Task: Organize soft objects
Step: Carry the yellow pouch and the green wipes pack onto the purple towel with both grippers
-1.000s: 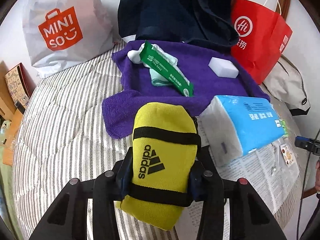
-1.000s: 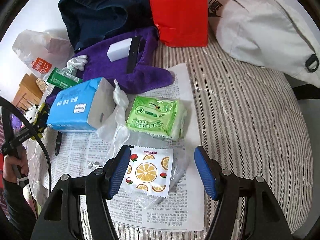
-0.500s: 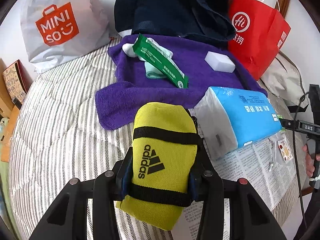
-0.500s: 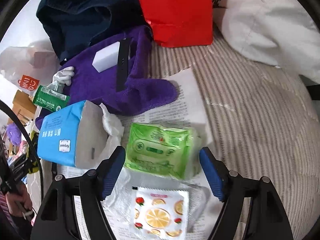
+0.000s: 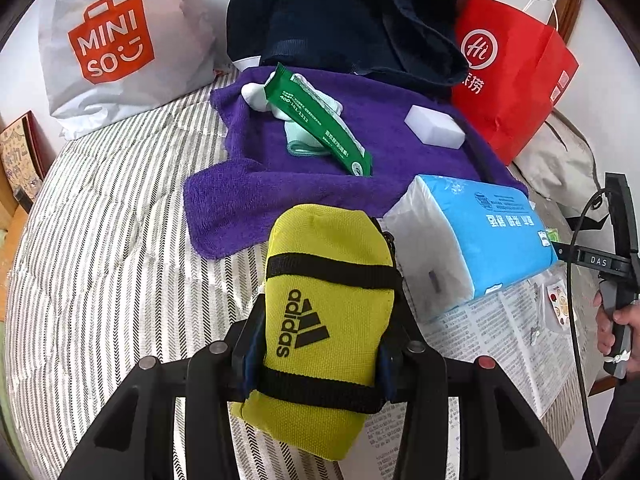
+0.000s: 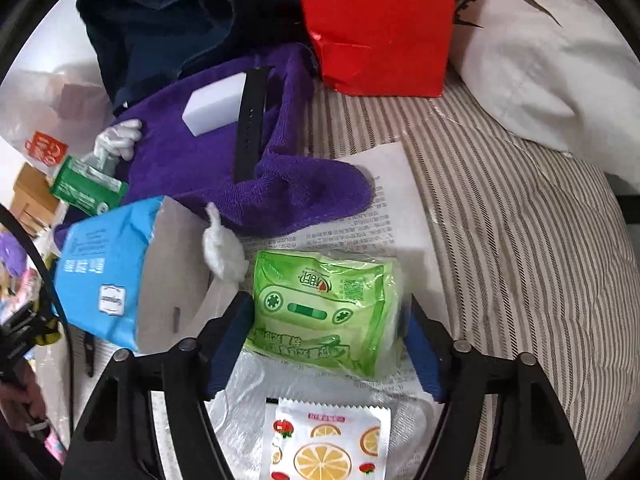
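A striped bed (image 5: 104,248) is carrying a purple towel (image 5: 280,184), a blue tissue pack (image 5: 480,236) and a newspaper (image 6: 384,184). The left gripper (image 5: 316,344) is clamping a yellow pouch (image 5: 324,320) above the bed. The right gripper (image 6: 324,344) is closing around a green wipes pack (image 6: 324,312) lying on the newspaper; its pads seem not quite touching it

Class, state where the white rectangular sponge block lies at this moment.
In the left wrist view, the white rectangular sponge block lies on the purple towel, towards its right side, just in front of the red paper bag.
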`<state>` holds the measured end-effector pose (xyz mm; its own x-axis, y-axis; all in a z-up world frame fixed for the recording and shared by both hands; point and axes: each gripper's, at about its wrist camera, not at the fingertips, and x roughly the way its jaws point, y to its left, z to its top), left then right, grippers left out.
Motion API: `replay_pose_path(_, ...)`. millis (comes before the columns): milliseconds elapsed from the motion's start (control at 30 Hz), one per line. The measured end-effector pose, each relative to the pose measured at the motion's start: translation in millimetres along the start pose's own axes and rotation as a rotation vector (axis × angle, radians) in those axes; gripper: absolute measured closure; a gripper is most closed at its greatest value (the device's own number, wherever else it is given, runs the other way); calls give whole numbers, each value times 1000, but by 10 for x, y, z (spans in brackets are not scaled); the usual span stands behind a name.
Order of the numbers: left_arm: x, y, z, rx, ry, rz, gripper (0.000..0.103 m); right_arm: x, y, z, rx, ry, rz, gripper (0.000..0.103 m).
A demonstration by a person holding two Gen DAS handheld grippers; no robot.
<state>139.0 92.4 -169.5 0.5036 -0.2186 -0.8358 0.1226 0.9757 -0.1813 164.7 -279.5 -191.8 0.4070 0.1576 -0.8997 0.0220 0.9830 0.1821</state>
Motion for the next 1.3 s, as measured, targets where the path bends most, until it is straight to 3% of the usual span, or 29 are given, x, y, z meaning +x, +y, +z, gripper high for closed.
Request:
replay_pose_path(300,18,-1,-30,-2,11,-13,60,57,71,11,1,34,-21,24)
replay_pose_path(533,-29,28,-41,-8,7,-15,60,91,156,12,-70,-11,-46,28)
replay_pose_path(900,-193,109,4,-40,-29,-18,60,-275,-157,95,15,-66,7,32)
replay_pose_path(1300,-512,-17,135,-33,-83,-23,60,-702,-71,117,-29,-122,47,32)
